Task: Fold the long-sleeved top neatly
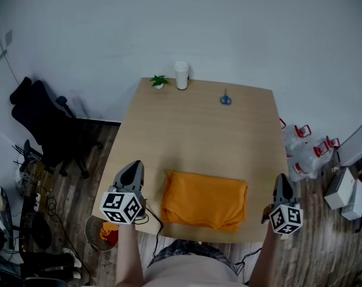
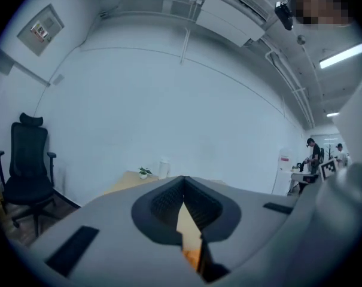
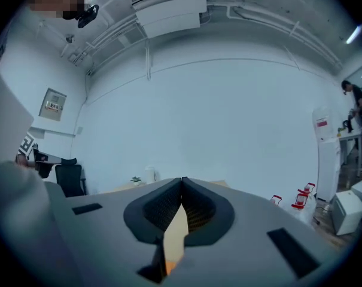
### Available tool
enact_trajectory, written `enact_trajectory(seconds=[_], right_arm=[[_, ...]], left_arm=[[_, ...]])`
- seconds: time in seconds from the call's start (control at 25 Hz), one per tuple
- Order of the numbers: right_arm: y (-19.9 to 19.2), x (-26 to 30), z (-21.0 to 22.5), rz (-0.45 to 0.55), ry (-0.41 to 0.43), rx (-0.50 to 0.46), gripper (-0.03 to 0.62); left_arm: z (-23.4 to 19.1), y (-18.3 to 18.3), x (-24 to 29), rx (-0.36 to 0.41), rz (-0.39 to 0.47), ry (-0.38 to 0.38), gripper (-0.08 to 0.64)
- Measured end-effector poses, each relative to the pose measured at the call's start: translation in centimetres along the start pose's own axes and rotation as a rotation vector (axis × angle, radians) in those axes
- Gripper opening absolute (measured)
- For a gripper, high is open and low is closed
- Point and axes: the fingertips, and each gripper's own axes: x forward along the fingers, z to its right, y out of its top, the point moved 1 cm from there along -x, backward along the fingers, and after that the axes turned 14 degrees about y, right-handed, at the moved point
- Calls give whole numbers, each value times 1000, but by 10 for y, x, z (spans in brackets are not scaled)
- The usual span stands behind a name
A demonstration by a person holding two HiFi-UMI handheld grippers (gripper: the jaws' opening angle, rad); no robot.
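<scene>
- Left gripper (image 1: 133, 166) is held up by the front-left corner of the table (image 1: 198, 124), jaws pressed together on nothing
- Right gripper (image 1: 282, 179) is held by the front-right corner, jaws likewise closed tight and empty
- Orange long-sleeved top (image 1: 204, 199) lies folded into a rectangle at the table's front edge, between the grippers, touched by neither
- Small plant (image 1: 159, 81), white cup (image 1: 181, 75) and blue scissors (image 1: 226, 99) sit along the far edge

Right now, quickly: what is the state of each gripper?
Left gripper: closed, holding nothing.
Right gripper: closed, holding nothing.
</scene>
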Motion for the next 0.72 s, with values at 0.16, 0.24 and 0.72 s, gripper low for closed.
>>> enact_trajectory(seconds=[0.16,0.24,0.72], right_arm=[[13,-14,3,52,-37,-5,9],[17,-17,0,56,-26,-31,9],[24,-19,-12,54,17,-99,8]], left_arm=[[-4,8,-6,34,32,26,2],[-5,9,-9,24,42,26,2],[-10,11,-14,8,44,29,2]])
